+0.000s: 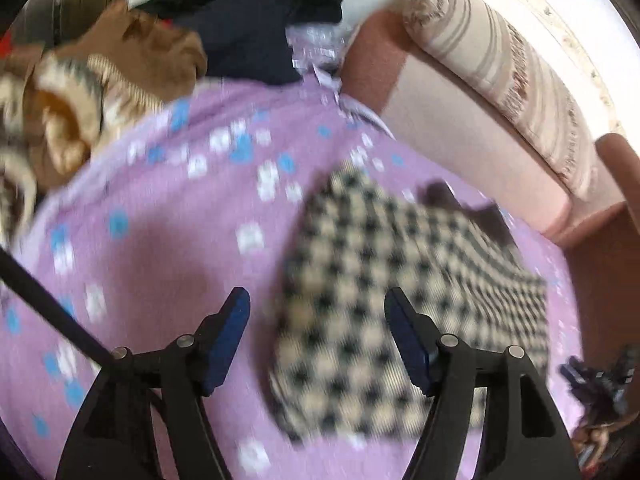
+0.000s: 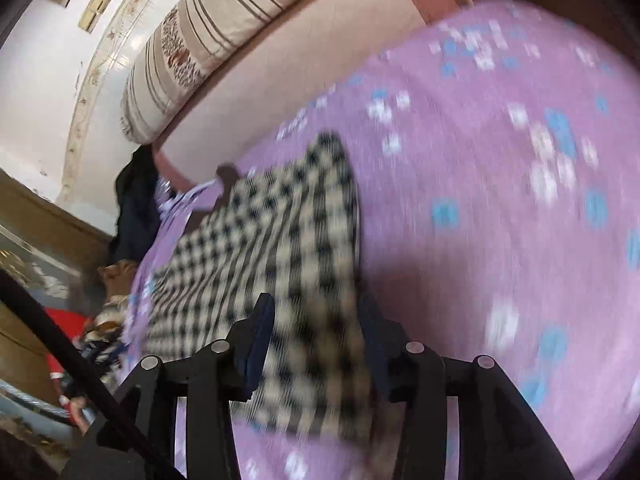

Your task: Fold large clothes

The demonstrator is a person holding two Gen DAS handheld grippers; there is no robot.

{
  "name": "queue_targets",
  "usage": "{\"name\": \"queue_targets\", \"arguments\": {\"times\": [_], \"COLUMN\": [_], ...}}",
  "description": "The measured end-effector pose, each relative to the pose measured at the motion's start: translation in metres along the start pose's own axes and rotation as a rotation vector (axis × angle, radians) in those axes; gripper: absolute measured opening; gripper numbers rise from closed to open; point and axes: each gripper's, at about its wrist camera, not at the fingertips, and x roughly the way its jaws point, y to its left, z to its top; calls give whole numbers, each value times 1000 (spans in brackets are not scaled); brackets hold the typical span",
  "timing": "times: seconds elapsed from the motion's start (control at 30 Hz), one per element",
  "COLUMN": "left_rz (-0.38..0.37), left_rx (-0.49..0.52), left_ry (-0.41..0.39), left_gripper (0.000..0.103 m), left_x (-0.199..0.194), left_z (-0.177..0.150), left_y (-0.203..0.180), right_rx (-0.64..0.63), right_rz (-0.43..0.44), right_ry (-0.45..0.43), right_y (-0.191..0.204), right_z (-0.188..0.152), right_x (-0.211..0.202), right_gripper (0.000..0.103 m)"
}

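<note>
Left wrist, checked garment [image 1: 400, 280], purple bedspread [image 1: 160, 240]

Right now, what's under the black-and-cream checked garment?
The black-and-cream checked garment lies folded flat on the lilac bedsheet with blue and white flowers, which shows all round it. A dark scrap pokes out at its far edge. Anything beneath the fabric is covered.

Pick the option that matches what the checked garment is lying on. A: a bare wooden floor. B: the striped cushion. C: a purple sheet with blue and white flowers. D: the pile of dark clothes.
C: the checked garment lies flat on the purple flowered sheet, apart from the striped cushion and the dark clothes at the far edge.
</note>
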Motion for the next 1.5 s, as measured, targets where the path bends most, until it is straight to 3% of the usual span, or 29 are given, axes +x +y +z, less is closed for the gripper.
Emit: {"name": "queue_targets", "arguments": {"times": [0.13,0.2,0.27,0.4,0.53,0.7,1.03,1.23,1.33,1.37,1.43,1.5], "left_rz": [-147,-214,-258,-283,-298,-296,-271,-275,-291,-296,-299,-296], "left_rx": [-115,-162,-218,-269,-284,-295,-245,-264,-298,-308,-313,-302], "left_ry": [44,58,72,124,91,70,55,62,71,74,76,75], "left_gripper": [69,76,82,82,84,84,84,84,84,84,84,84], "left_x": [-14,-13,-6,17,24,39,56,58,57,57,58,58], "left_z": [-51,-74,-91,-101,-91,-68,-43,-43,-45,-45,-45,-45], "left_y": [4,5,10,17,15,11,1,3,8,10,10,10], "right_rx": [115,140,152,176,194,256,252,308,366,341,291,271], "right_rz": [123,170,192,182,186,224,271,298,211,144,40,7], "right_ry": [40,61,88,129,49,17,4,19,-24,-60,-115,-145], "right_y": [-11,-6,-5,-9,-11,-20,-18,-25,-38,-39,-39,-43], "right_z": [-46,-70,-92,-112,-102,-79,-38,-35,-49,-54,-58,-55], "right_x": [-7,-6,-1,18,25,39,68,67,39,25,8,4], "right_gripper": [50,51,54,55,55,55,55,55,55,55,66,66]}}
